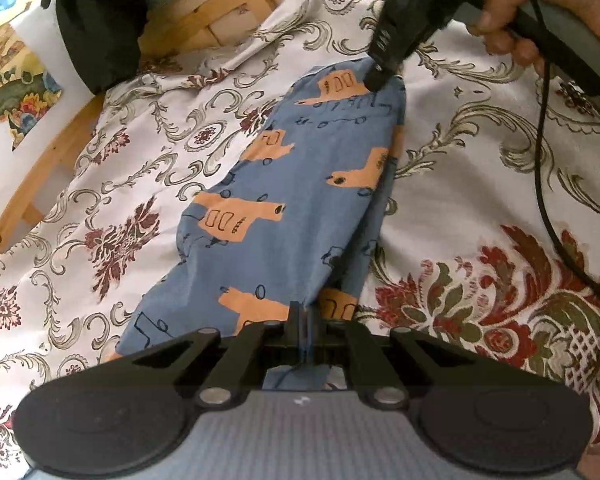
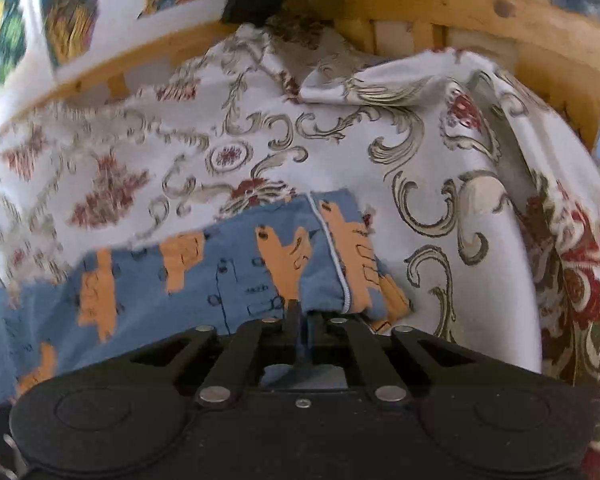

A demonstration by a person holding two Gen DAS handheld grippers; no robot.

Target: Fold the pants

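Lengthwise, the pants (image 1: 300,184) lie on the bed (image 1: 460,152), running from 6 to 12 o'clock (left view): left hand-held gripper (image 1: 305,316) pinches the near end, right hand-held gripper (image 1: 377,79) the far.
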